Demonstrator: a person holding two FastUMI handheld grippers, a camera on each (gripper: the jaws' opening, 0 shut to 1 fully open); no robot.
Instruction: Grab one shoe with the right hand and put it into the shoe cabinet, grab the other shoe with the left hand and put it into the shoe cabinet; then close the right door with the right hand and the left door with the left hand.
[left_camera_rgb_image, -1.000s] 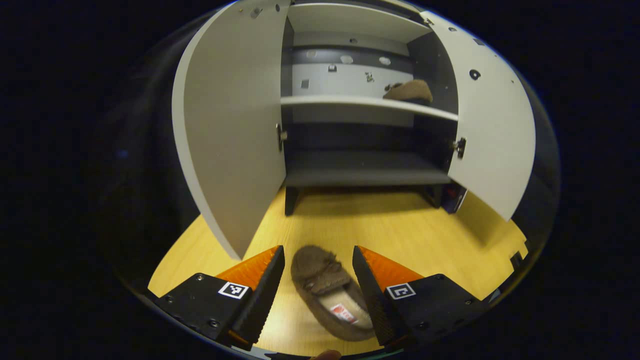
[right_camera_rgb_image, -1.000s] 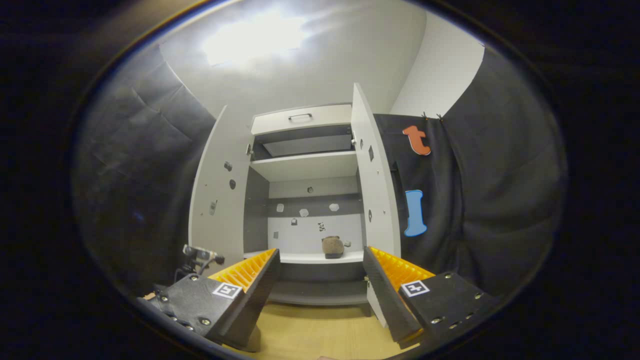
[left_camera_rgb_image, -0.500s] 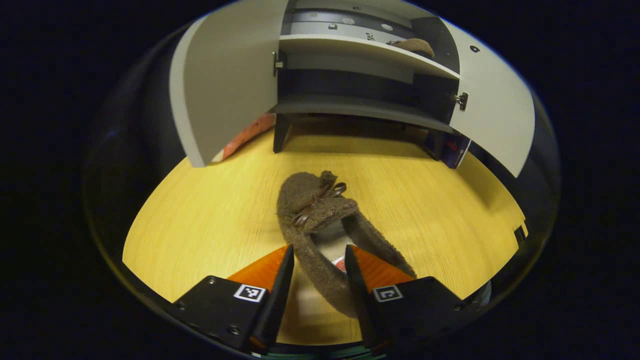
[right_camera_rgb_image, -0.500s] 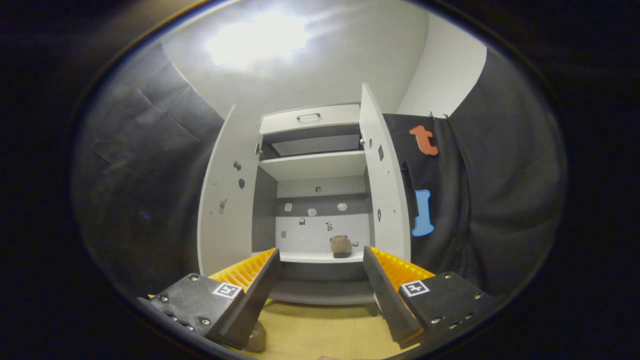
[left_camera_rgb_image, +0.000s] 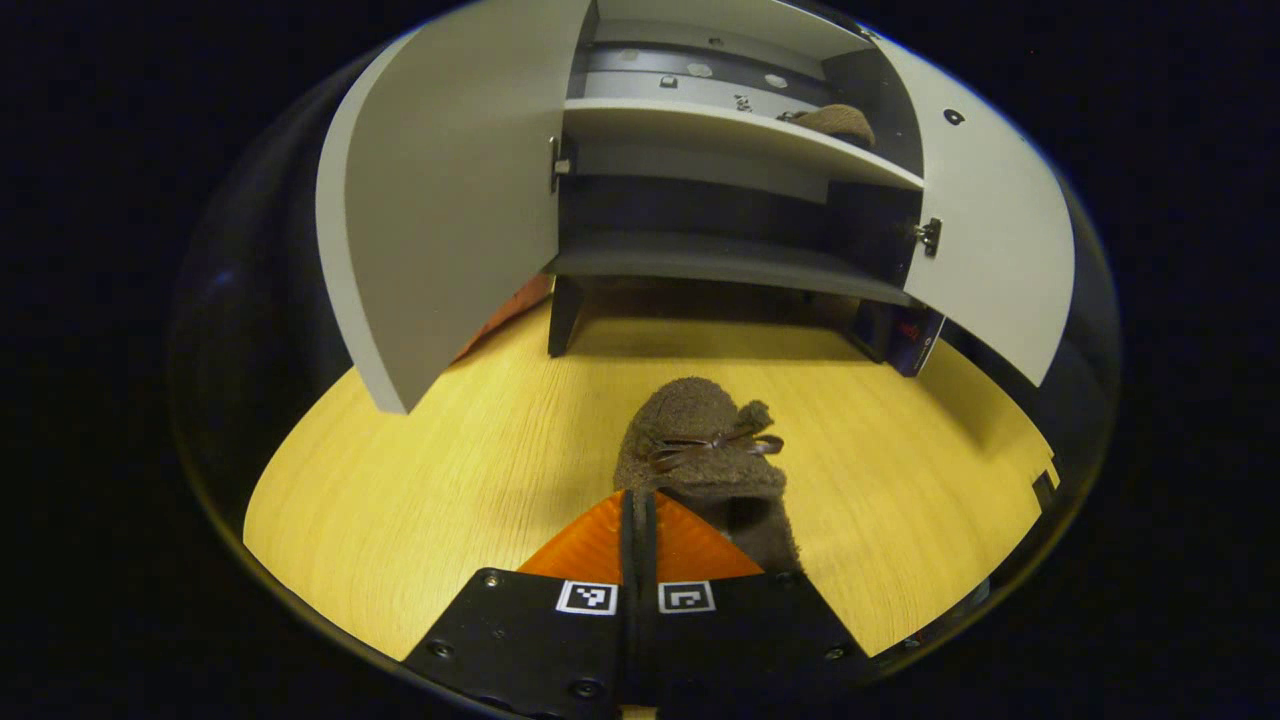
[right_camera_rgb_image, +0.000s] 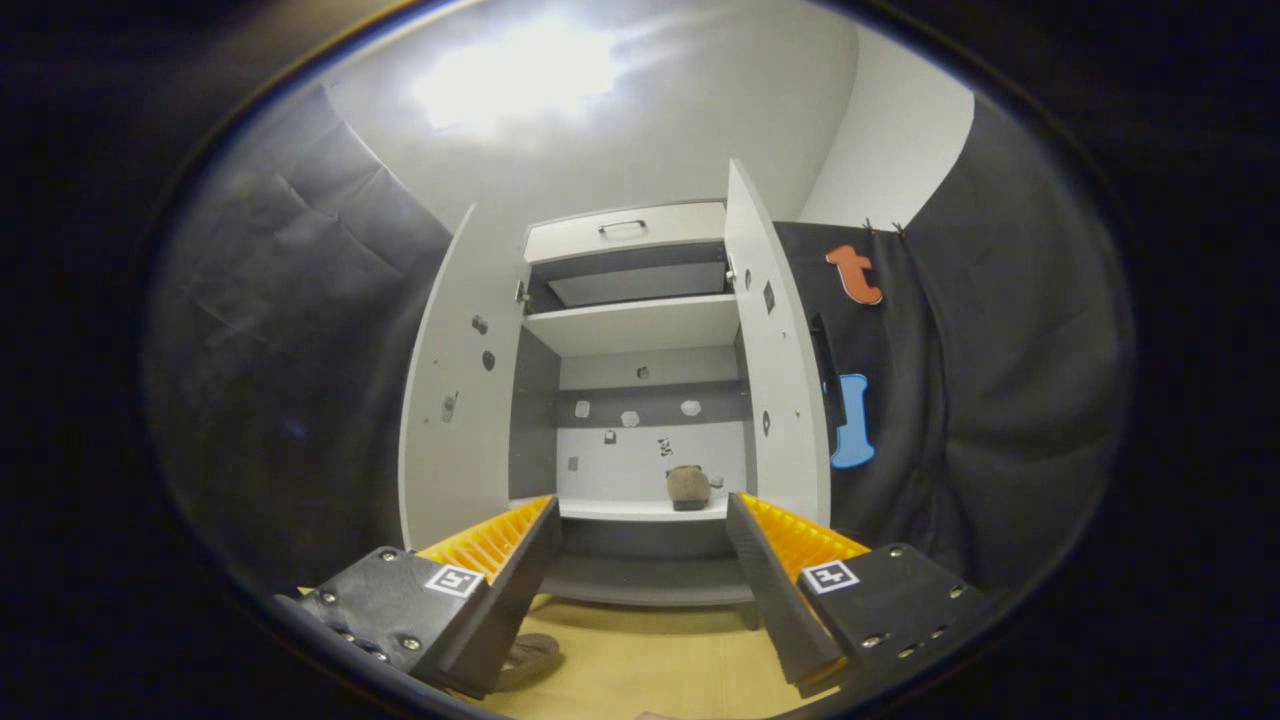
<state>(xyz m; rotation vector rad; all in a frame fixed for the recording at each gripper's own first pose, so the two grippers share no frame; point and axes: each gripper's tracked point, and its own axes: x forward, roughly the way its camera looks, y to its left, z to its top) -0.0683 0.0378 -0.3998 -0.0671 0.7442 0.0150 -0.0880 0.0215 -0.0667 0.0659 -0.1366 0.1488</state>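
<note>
Now left tool (left_camera_rgb_image: 638, 500) pinches brown shoe (left_camera_rgb_image: 703, 450); right tool (right_camera_rgb_image: 640, 520) wide; labels unreadable.

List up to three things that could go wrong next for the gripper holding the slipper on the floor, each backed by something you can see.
1. The left gripper pinches only the thin rear rim of the slipper, so the slipper may slip out when lifted.
2. The left door stands open close beside the path to the shelf and could be bumped.
3. The other slipper already sits on that shelf; placing too far right could knock it.
</note>
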